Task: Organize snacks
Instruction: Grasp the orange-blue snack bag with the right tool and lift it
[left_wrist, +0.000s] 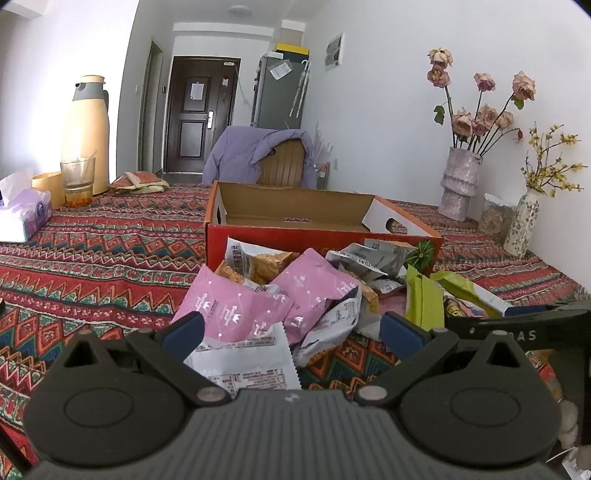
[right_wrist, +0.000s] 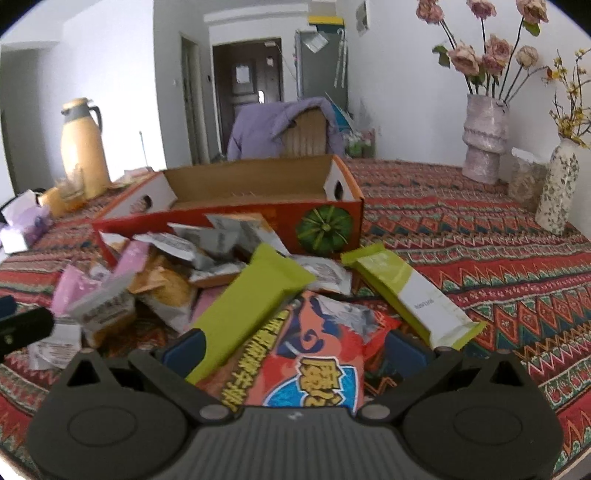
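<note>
We held both claws spread wide: the left claw (left_wrist: 291, 328) over pink packets (left_wrist: 236, 306), the right claw (right_wrist: 295, 350) over an orange packet (right_wrist: 314, 365).

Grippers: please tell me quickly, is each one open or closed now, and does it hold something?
Left gripper: open, holding nothing, above the pink packets.
Right gripper: open, holding nothing, above the orange packet.

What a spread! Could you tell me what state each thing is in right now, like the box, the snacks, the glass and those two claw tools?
Cardboard box: open, looks empty.
Snack packets: sealed, heaped loose in front of the box.
Left gripper: open, over a white packet, holding nothing.
Right gripper: open, over an orange packet.
Glass: upright, nearly empty.
Thermos jug: upright, lid on.
Tissue pack: opened, tissue sticking out.
</note>
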